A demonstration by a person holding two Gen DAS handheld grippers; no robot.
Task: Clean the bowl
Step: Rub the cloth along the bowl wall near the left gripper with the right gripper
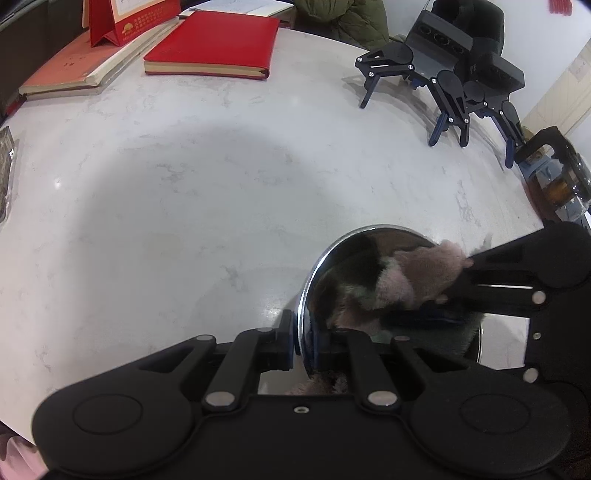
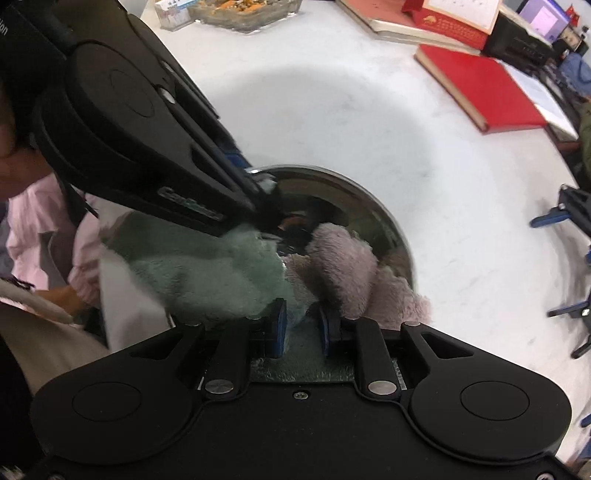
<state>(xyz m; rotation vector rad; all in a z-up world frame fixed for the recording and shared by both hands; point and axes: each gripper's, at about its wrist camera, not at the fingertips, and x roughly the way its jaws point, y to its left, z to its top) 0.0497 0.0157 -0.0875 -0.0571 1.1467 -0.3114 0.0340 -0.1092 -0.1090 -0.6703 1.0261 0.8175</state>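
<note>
A shiny steel bowl (image 1: 332, 266) stands on the white marble table (image 1: 166, 203), low and right of centre in the left wrist view. My left gripper (image 1: 303, 345) is shut on its near-left rim, one pad outside and one inside. From the right, my right gripper (image 1: 456, 282) reaches into the bowl, shut on a fluffy pink and green cloth (image 1: 417, 273). In the right wrist view the cloth (image 2: 343, 266) fills the near half of the bowl (image 2: 373, 201) and is bunched between the pads of my right gripper (image 2: 301, 328). There the left gripper (image 2: 258, 184) clamps the far-left rim.
A red notebook (image 1: 214, 40), stacked books and a red desk calendar (image 1: 122, 18) lie at the table's far side. Spare black grippers (image 1: 443, 74) stand at the far right beside a glass teapot (image 1: 557, 177). A person's pink sleeve (image 2: 44, 236) is at the left.
</note>
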